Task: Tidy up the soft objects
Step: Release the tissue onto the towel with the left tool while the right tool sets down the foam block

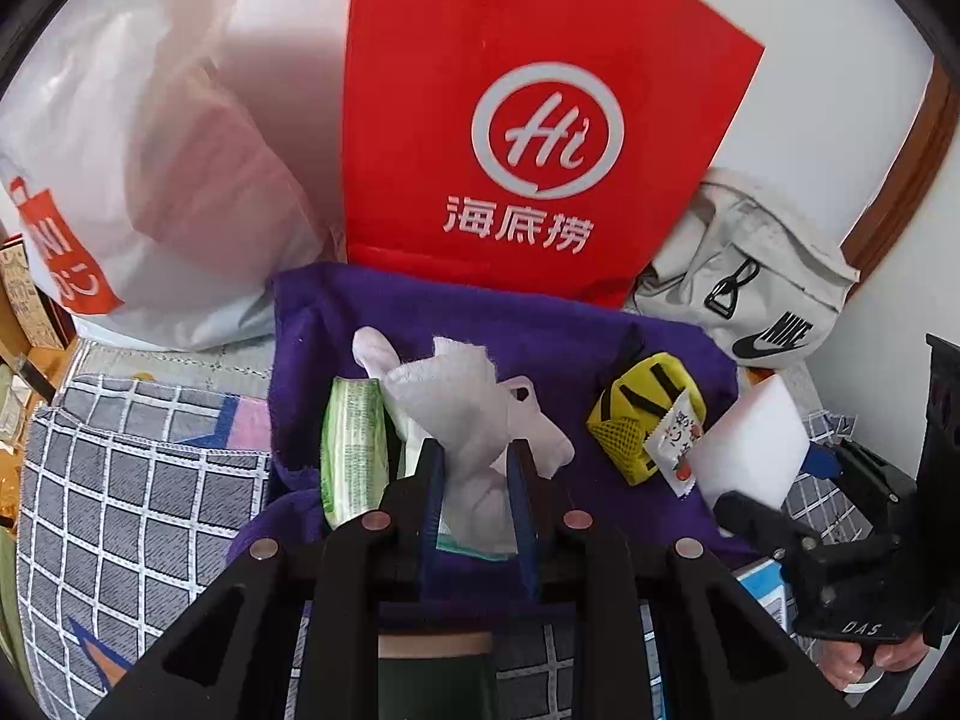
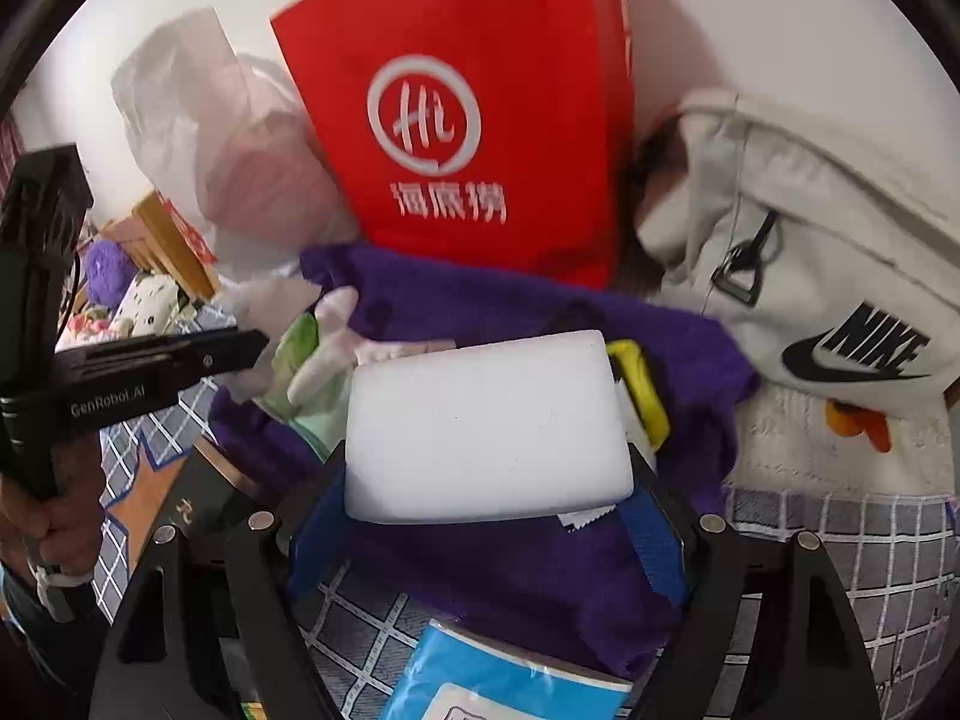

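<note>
A purple towel (image 1: 540, 324) lies spread on a checked cloth. My left gripper (image 1: 477, 456) is shut on a crumpled white tissue (image 1: 462, 402) above the towel, beside a green tissue pack (image 1: 354, 444). My right gripper (image 2: 486, 480) is shut on a white sponge block (image 2: 486, 426), held over the towel (image 2: 528, 306); the block also shows in the left wrist view (image 1: 750, 444). A yellow mesh pouch (image 1: 642, 414) and a small snack sachet (image 1: 675, 441) lie on the towel's right part.
A red paper bag (image 1: 540, 120) stands behind the towel, with a white plastic bag (image 1: 150, 180) to its left and a grey Nike bag (image 1: 756, 294) to its right. A blue tissue pack (image 2: 498, 678) lies near. The checked cloth (image 1: 138, 480) covers the surface.
</note>
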Action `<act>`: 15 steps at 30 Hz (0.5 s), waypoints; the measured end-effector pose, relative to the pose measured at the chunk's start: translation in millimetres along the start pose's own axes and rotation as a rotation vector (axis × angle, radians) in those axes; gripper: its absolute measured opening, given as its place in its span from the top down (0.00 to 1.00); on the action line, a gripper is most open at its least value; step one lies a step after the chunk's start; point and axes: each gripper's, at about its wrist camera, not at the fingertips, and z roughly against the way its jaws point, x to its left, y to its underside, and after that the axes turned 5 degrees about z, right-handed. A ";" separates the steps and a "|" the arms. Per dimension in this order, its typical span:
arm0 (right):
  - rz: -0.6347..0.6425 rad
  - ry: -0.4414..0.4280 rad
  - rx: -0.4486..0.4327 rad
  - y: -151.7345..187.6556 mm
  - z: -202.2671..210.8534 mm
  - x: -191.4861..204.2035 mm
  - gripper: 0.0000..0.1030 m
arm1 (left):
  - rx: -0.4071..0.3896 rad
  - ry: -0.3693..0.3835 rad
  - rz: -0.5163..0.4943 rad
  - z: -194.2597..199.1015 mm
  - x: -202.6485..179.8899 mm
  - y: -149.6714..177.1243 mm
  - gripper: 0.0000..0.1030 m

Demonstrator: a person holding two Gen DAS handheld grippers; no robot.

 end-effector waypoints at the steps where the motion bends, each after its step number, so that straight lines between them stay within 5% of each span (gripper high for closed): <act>1: 0.001 0.000 0.010 0.6 -3.8 -0.6 0.20 | 0.004 0.001 -0.004 -3.3 -1.0 0.4 0.80; 15: -0.040 0.023 0.098 7.4 -43.3 -13.2 0.20 | 0.103 0.027 -0.030 -53.3 -5.8 8.6 0.78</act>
